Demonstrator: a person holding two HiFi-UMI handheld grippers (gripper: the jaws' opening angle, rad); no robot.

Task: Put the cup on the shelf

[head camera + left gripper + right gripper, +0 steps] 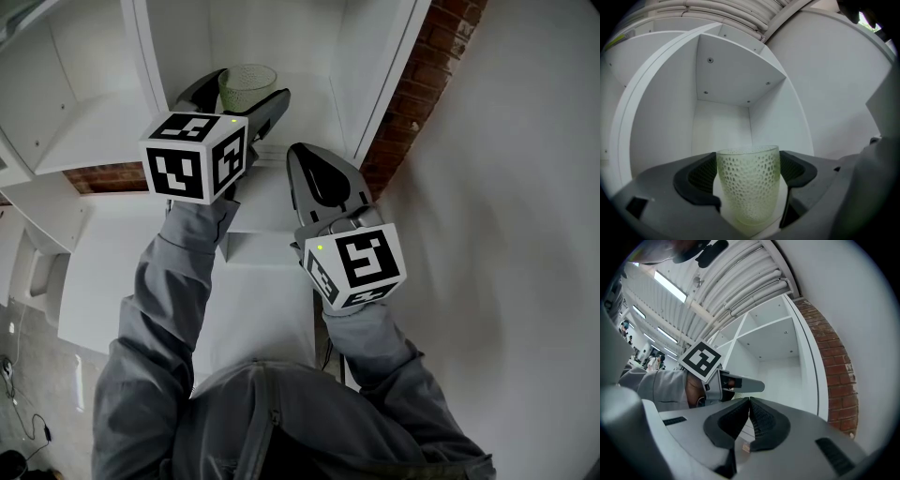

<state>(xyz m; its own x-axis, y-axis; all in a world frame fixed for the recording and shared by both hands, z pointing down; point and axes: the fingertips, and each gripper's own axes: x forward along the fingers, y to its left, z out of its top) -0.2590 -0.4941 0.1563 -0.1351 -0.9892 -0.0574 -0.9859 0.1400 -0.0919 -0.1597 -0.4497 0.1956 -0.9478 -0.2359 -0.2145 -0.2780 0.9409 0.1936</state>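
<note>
Left gripper (pixel 242 96) is at the top centre of the head view, reaching into an open compartment of the white shelf (pixel 375 75). The cup (pixel 249 82), pale green, see-through and dimpled, sits between its jaws.

Left gripper view: the cup (pixel 749 185) is upright at bottom centre of the frame. The left gripper (pixel 749 171) has its jaws closed against the cup's two sides, with the dark pads (pixel 699 177) hugging it low on the body and the rim standing clear above them. The shelf (pixel 726 79) compartment's back wall and ceiling fill the frame behind it. There is white surface right under the cup, but I can't tell if the base touches it.

Right gripper (pixel 302 157) is at centre frame in the head view, below and right of the left one and outside the compartment. Right gripper view: the right gripper (pixel 749 403) has its jaws pressed together, nothing between them. The shelf (pixel 773 348) is ahead of it, with a brick wall (pixel 834 376) at the frame's right.
</note>
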